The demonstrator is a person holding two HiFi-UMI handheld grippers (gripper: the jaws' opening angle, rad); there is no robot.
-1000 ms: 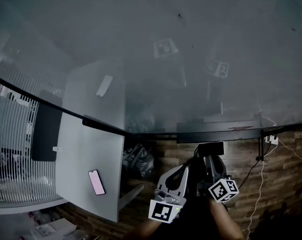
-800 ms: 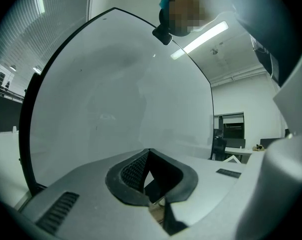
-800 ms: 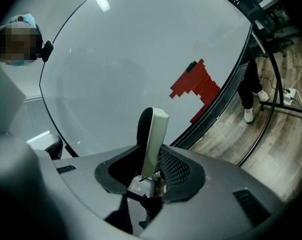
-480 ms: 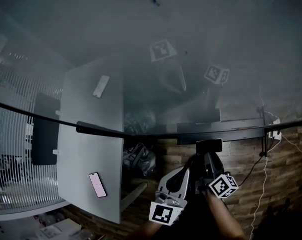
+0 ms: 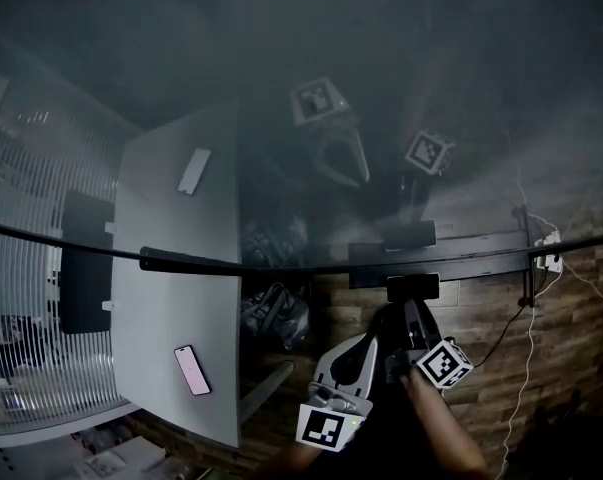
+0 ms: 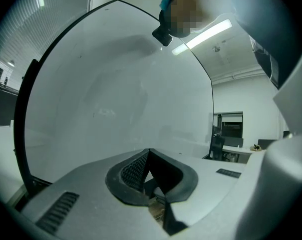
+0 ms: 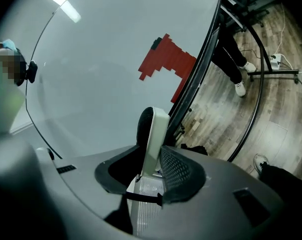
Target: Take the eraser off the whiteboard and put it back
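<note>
White eraser (image 7: 154, 134), black felt face.

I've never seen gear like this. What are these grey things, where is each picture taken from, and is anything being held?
There is no robot here: a person holds a two-jaw clamp, called a gripper, in each hand. The dark picture comes from a camera on the person's head, looking down past a glossy whiteboard to a grey table with a phone on it. The other two pictures come from cameras riding on the grippers. The right gripper is clamped on the eraser, white-backed with dark felt. The left gripper is closed and empty.
</note>
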